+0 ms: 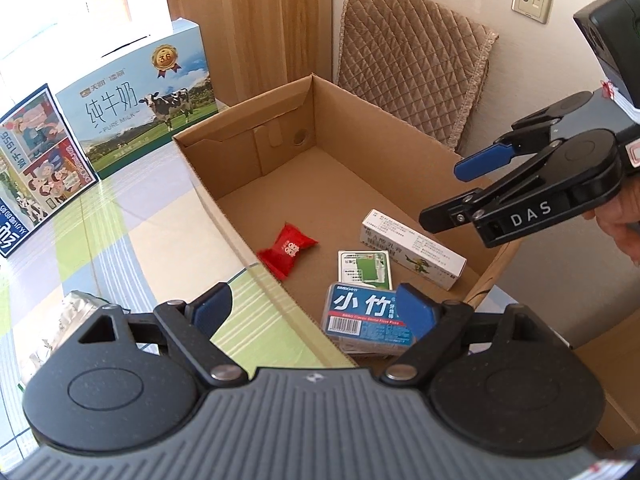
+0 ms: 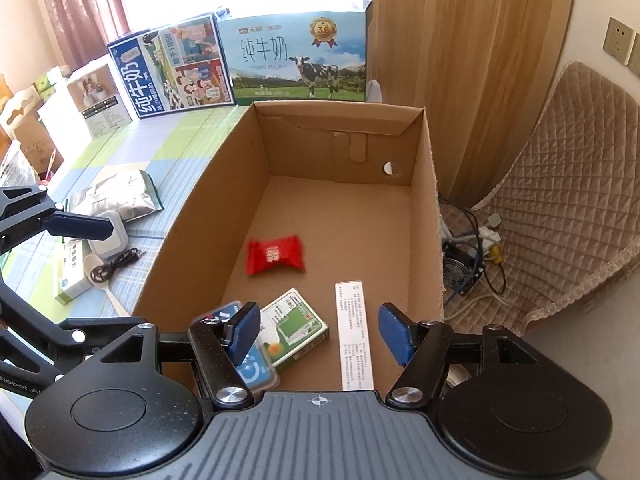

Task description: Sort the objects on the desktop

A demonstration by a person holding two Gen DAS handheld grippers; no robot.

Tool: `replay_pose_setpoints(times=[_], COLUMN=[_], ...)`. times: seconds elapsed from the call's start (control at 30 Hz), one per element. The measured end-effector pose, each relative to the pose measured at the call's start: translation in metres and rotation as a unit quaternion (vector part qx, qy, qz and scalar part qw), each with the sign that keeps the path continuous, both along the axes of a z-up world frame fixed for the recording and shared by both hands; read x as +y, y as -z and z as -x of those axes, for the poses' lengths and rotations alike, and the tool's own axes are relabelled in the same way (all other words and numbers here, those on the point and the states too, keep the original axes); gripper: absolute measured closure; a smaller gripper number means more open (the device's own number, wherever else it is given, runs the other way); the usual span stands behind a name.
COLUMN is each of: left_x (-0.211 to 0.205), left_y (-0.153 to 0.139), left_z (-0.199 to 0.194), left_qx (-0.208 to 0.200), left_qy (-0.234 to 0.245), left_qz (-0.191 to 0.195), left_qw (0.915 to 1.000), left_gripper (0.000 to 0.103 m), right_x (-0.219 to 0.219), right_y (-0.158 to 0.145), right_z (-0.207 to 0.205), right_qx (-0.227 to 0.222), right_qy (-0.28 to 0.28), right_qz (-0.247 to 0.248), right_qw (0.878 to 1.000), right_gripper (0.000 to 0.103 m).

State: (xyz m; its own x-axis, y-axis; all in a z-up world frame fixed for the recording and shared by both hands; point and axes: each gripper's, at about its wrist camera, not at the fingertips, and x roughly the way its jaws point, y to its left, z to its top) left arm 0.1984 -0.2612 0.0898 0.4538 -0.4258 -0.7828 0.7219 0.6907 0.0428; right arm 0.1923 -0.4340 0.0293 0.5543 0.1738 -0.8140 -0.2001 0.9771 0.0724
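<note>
Your cardboard box (image 2: 248, 184) sits on the checked tablecloth (image 1: 120, 248), with two milk cartons (image 2: 300, 60) behind it. Both your left gripper (image 1: 316, 312) and right gripper (image 2: 318, 330) hover over the box, jaws spread, holding nothing. Inside lie a long white box (image 1: 416, 248), a blue floss case (image 1: 360, 316), a green-white packet (image 2: 298, 326) and a red candy (image 2: 274, 254).

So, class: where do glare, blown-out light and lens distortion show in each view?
Left wrist view: window corner blown white, glare streaks on the table, cardboard box edges bowed. Right wrist view: window overexposed above the milk carton, dark rounded corners, curved walls.
</note>
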Motion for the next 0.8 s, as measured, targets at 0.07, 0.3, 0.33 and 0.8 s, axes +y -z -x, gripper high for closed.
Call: replay_pose_setpoints(times=[0.07,0.3,0.33,0.8], left_x=[0.003,0.014,0.016,0.056], left_y=[-0.002,-0.010,-0.012,-0.028], left_z=[0.001,0.005,0.005,0.012], left_qx=[-0.001,-0.008,-0.009,-0.022], left_qy=[-0.002,-0.007,-0.008,-0.038], left_qz=[0.000,0.001,0.001,0.003], left_qw=[1.0000,0.9999,0.9999,0.9990], left_gripper=[0.017,0.017,0.017,0.014], right_x=[0.003,0.014,0.015,0.047], right_y=[-0.002,-0.010,-0.011,-0.025], right_z=[0.001,0.004,0.005,0.016], right_qx=[-0.001,-0.006,-0.006,-0.011], right_qy=[-0.003,-0.012,-0.013,-0.038], right_qz=[0.001,0.004,0.005,0.017], right_qw=[1.000,1.000,1.000,0.999], right_gripper=[0.040,0.040,0.040,0.039])
